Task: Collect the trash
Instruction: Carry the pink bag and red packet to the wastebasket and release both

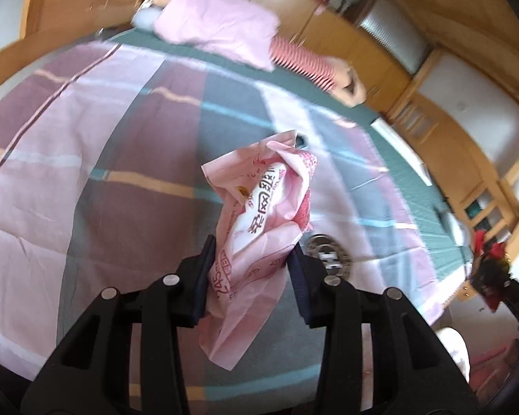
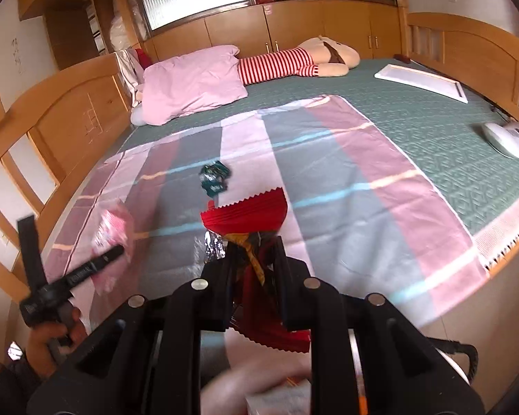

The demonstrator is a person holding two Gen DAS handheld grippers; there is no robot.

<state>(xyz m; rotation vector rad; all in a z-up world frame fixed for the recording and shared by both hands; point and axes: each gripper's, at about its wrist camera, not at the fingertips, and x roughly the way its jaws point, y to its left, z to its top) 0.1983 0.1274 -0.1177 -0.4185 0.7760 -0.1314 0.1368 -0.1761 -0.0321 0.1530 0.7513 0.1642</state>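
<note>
My left gripper [image 1: 251, 271] is shut on a crumpled pink wrapper [image 1: 259, 204] with red print, held above the striped quilt [image 1: 86, 159]. A silver foil piece [image 1: 328, 252] lies on the quilt just right of its fingers. My right gripper [image 2: 254, 256] is shut on a red wrapper [image 2: 249, 214] with a zigzag edge, which sticks out past the fingertips. A teal wrapper [image 2: 215, 176] lies on the quilt [image 2: 346, 173] beyond it. The right wrist view also shows the left gripper [image 2: 100, 256] with the pink wrapper [image 2: 112, 231], at the left.
A pink pillow [image 2: 190, 83] and a striped plush doll [image 2: 294, 62] lie at the head of the bed. A white flat board [image 2: 422, 81] and a white device [image 2: 508, 138] rest on the green mattress at the right. A wooden bed frame [image 2: 69, 110] surrounds it. A person's hand [image 2: 52, 339] holds the left gripper.
</note>
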